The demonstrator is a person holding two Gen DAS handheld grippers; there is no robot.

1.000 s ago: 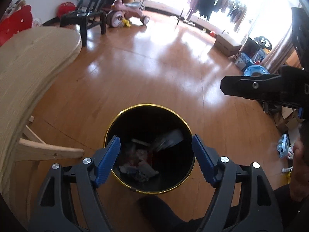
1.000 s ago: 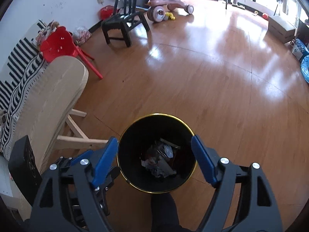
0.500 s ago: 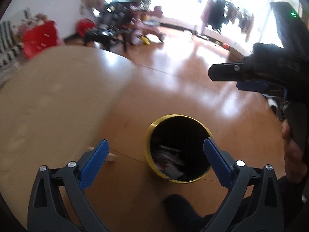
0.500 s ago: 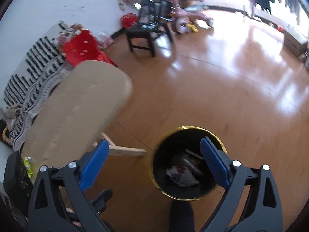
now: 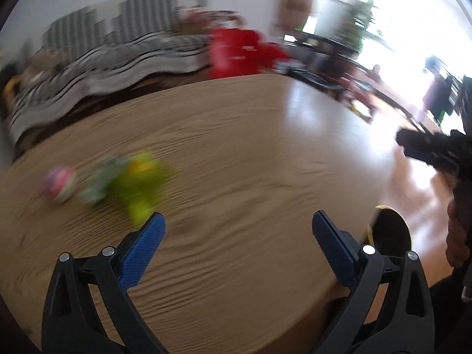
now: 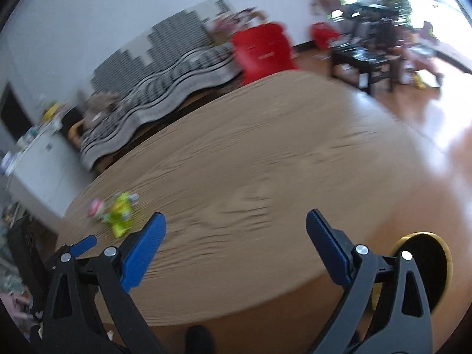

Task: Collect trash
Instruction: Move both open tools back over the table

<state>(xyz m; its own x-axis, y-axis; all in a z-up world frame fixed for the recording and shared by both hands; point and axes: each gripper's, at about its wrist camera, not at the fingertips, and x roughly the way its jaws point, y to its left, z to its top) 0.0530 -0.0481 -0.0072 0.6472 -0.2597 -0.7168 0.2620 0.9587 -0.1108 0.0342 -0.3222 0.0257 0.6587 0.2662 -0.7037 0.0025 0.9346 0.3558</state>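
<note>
Both the left gripper (image 5: 238,226) and right gripper (image 6: 235,224) gape wide, jaws empty. Green wrapper (image 6: 120,218) and pink scrap (image 6: 96,207) remain on the table (image 6: 265,183); bin (image 6: 424,268) waits on the floor beside it.

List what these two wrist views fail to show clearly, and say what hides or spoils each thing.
- Green and pink trash on the table: motion blur in both wrist views smears it; type unreadable.
- Bin contents: the right gripper frame covers part, the inside is dark.
- Right gripper in the left wrist view: cut off by the edge.
</note>
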